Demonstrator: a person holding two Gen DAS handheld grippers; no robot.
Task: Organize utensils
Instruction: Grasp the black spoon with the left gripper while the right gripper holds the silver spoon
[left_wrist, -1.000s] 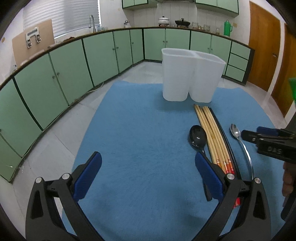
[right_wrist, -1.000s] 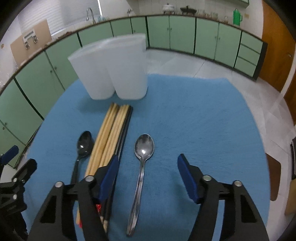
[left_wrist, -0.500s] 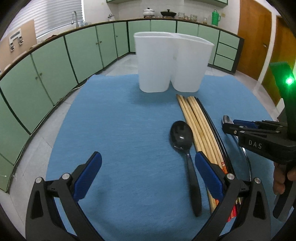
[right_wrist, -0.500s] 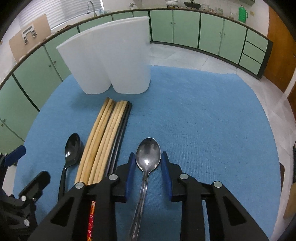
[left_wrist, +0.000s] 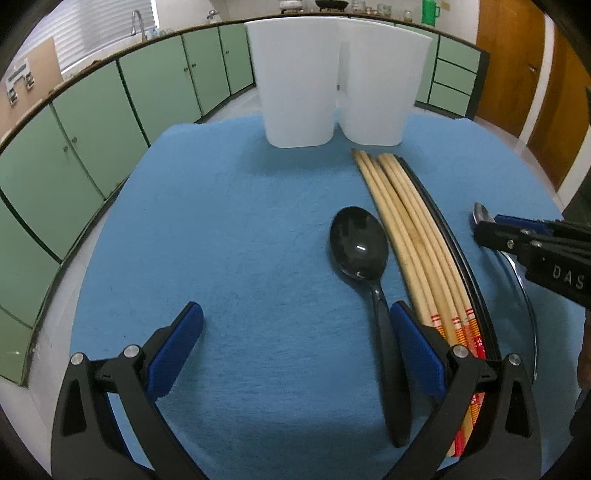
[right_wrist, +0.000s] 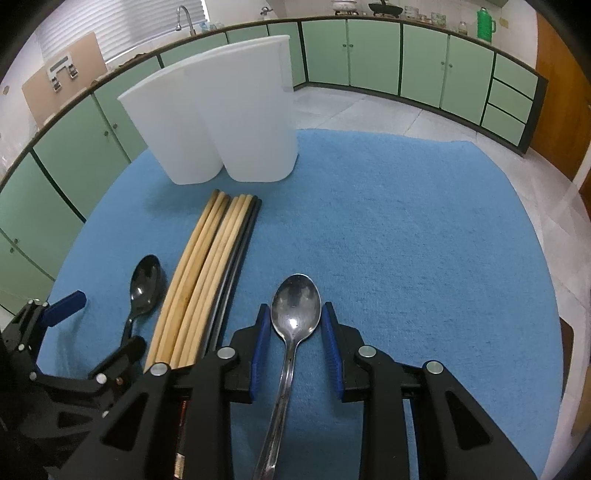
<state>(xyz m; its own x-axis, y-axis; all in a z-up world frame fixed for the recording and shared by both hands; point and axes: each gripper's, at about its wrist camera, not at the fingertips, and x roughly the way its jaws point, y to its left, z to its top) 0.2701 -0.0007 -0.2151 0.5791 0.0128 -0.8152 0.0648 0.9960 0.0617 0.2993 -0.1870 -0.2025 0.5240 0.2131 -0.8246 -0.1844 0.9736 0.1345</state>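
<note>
A white two-compartment holder (left_wrist: 332, 74) (right_wrist: 225, 114) stands at the far side of the blue mat (left_wrist: 240, 221) (right_wrist: 406, 221). Wooden and black chopsticks (left_wrist: 410, 236) (right_wrist: 207, 266) lie in a bundle in front of it. A black spoon (left_wrist: 365, 266) (right_wrist: 144, 284) lies left of the bundle; my left gripper (left_wrist: 291, 343) is open, its right pad next to the spoon's handle. A silver spoon (right_wrist: 293, 325) lies right of the bundle; my right gripper (right_wrist: 293, 343) has its jaws narrowed around the spoon's neck, with small gaps on both sides.
Green kitchen cabinets (left_wrist: 155, 81) curve around behind the mat, with a wooden door (left_wrist: 517, 66) at the right. The right gripper's body (left_wrist: 535, 254) shows at the right edge of the left wrist view, over the silver spoon.
Both grippers have moved forward and lower toward the mat. The right gripper's jaws have narrowed from wide open around the silver spoon. The left gripper stays open, now beside the black spoon.
</note>
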